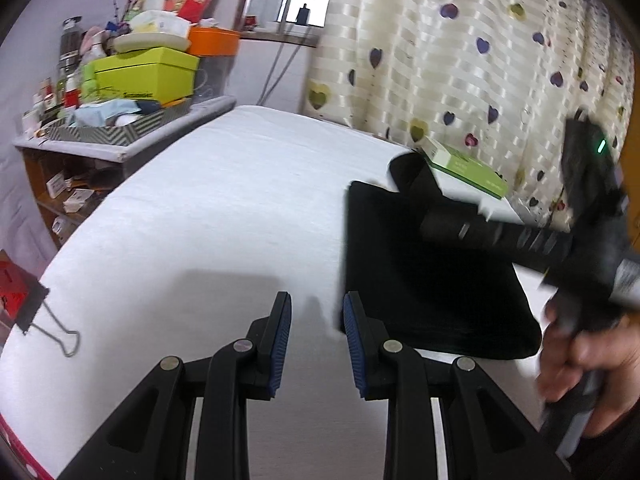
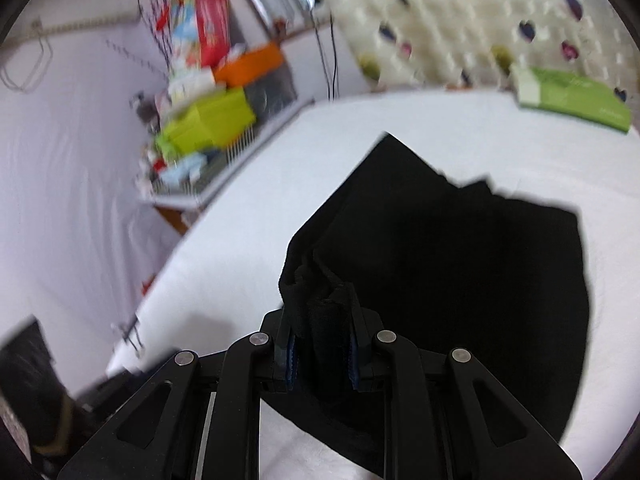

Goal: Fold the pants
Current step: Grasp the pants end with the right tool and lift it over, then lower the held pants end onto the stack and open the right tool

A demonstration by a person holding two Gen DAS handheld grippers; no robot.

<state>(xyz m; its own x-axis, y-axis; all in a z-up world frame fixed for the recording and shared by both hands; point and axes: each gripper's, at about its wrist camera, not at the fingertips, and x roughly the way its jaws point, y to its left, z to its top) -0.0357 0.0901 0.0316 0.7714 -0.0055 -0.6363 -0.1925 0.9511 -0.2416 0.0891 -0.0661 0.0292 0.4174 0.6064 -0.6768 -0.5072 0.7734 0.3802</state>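
Right hand-held gripper (image 2: 322,330) pinches pants (image 2: 460,280).

Black pants (image 1: 420,280) beside parted fingers (image 1: 280,332)

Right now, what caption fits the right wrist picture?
Right hand-held gripper pinches a bunched edge of black pants on the white table.
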